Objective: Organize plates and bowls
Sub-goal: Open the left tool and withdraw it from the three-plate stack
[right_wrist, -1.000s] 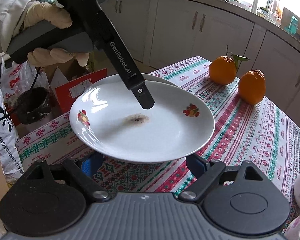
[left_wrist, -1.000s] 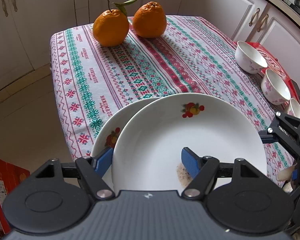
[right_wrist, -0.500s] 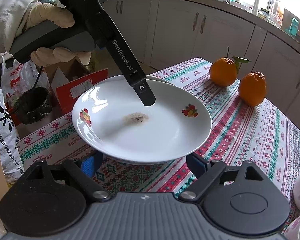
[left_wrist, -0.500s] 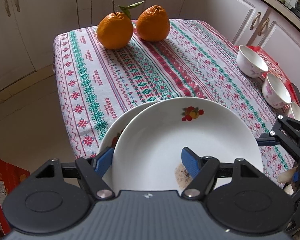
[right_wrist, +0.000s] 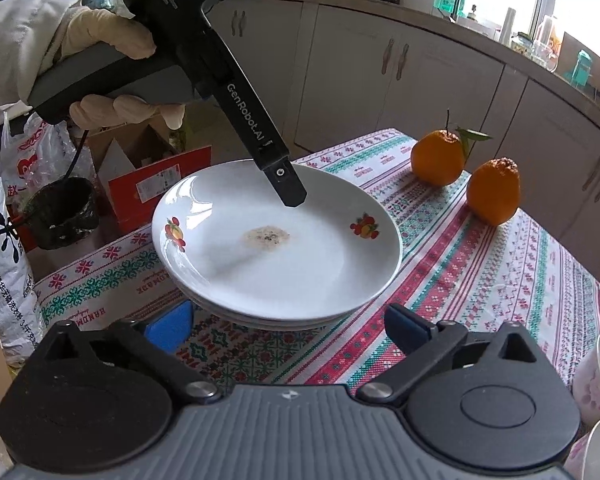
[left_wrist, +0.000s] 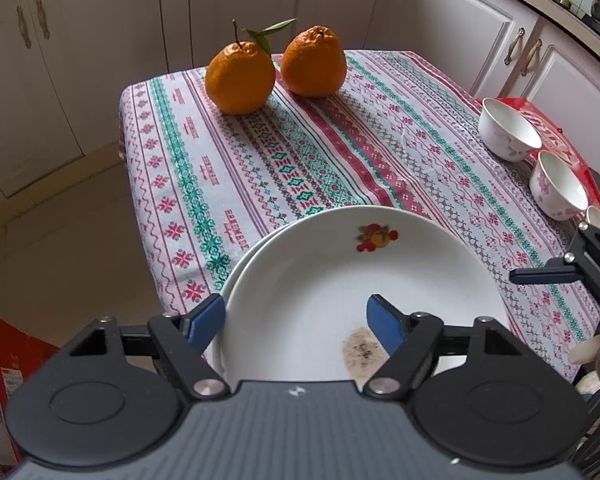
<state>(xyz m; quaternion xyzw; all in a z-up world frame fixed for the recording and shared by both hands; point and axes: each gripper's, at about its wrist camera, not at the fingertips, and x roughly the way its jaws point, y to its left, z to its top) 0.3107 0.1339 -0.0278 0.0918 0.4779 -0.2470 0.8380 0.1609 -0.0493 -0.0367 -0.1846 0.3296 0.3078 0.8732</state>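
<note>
A white plate (left_wrist: pixel 340 280) with fruit prints and a brown stain sits on top of a second white plate (left_wrist: pixel 236 284) at the near table corner; both show in the right wrist view, top plate (right_wrist: pixel 300 256) and lower plate (right_wrist: pixel 260 322). My left gripper (left_wrist: pixel 296 322) straddles the top plate's near rim, one finger (right_wrist: pixel 284 188) inside the plate, one outside; how firmly it grips is unclear. My right gripper (right_wrist: pixel 288 330) is open and empty, just short of the plates. White floral bowls (left_wrist: pixel 508 128) (left_wrist: pixel 560 186) stand at the right edge.
Two oranges (left_wrist: pixel 240 76) (left_wrist: pixel 314 62) sit at the far end of the patterned tablecloth (left_wrist: pixel 300 160). A red box (right_wrist: pixel 156 188) and bags stand on the floor beside the table. More bowls (right_wrist: pixel 596 376) are at the right wrist view's lower right.
The held plate has come down and to the left onto the second plate, now stacked almost in line. The left gripper pulled back a little; the right gripper stayed put.
</note>
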